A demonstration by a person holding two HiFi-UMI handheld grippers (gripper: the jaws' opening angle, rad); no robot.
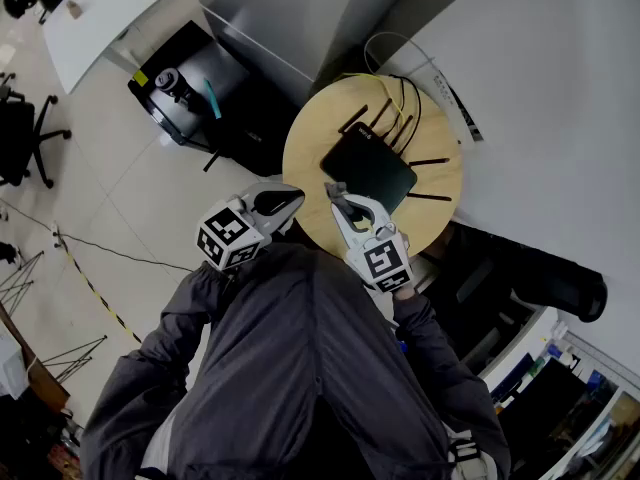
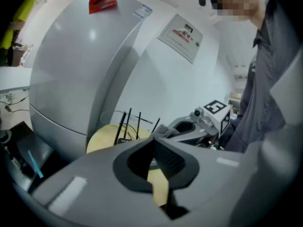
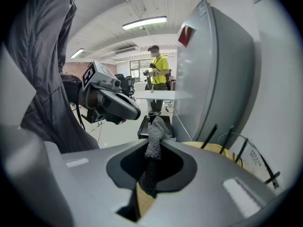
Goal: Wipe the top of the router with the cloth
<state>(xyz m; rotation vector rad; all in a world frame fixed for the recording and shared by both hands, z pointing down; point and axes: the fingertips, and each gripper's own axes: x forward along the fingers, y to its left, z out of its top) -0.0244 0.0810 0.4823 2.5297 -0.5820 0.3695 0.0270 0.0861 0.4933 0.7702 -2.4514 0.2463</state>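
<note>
A black router with several thin antennas lies on a round wooden table. My right gripper hovers at the table's near edge, just short of the router, shut on a grey cloth. In the right gripper view the cloth sticks up out of the closed jaws of the right gripper, with the antennas beyond. My left gripper is beside it, off the table's left edge, shut and holding nothing. The left gripper view shows the left gripper in front of the antennas and the cloth.
A large curved grey cabinet and a white wall stand behind the table. A black open case lies on the floor at left, an office chair farther left. A person in yellow stands in the distance.
</note>
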